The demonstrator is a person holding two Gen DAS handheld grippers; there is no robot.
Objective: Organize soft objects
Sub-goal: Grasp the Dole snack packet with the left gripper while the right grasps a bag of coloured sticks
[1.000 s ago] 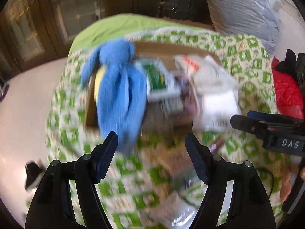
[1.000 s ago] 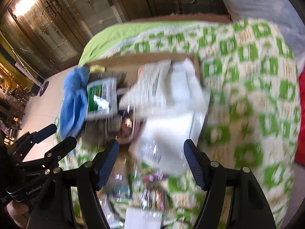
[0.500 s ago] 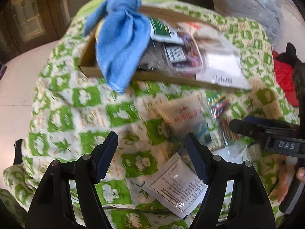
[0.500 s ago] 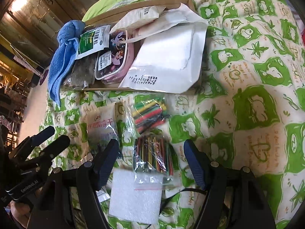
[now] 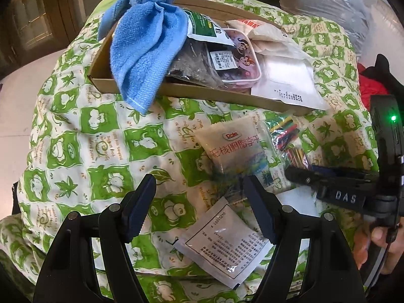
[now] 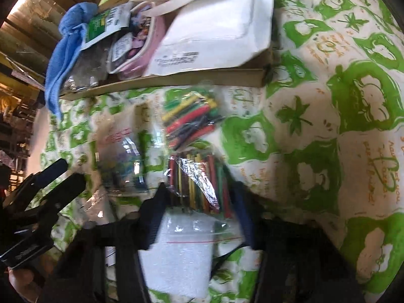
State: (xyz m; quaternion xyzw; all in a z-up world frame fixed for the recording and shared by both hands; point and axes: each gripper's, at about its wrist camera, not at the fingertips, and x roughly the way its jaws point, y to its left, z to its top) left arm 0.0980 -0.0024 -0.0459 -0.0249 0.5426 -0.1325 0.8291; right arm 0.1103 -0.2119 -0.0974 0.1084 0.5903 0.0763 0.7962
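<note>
A shallow cardboard box (image 5: 202, 96) (image 6: 176, 80) holds a blue towel (image 5: 144, 43) (image 6: 65, 45), a green-labelled bag (image 5: 204, 27), a pink case (image 5: 240, 60) and a white pouch (image 5: 285, 80) (image 6: 217, 32). In front of it on the green patterned quilt (image 5: 88, 139) lie a Dole snack packet (image 5: 234, 149), two clear bags of coloured sticks (image 6: 192, 118) (image 6: 202, 184), a white foam piece (image 6: 179, 252) and a white sachet (image 5: 224, 245). My left gripper (image 5: 199, 202) is open above the sachet. My right gripper (image 6: 199, 207) is open, straddling the nearer stick bag.
A large clear plastic sack (image 5: 335, 7) lies behind the box. Red cloth (image 5: 371, 85) sits at the right. Wooden cabinets (image 6: 22, 40) stand beyond the bed's left side. The right gripper shows in the left wrist view (image 5: 328, 184).
Both grippers pulled back from the box and dropped toward the loose items on the quilt. The right gripper came down around the nearer stick bag. Both stayed open.
</note>
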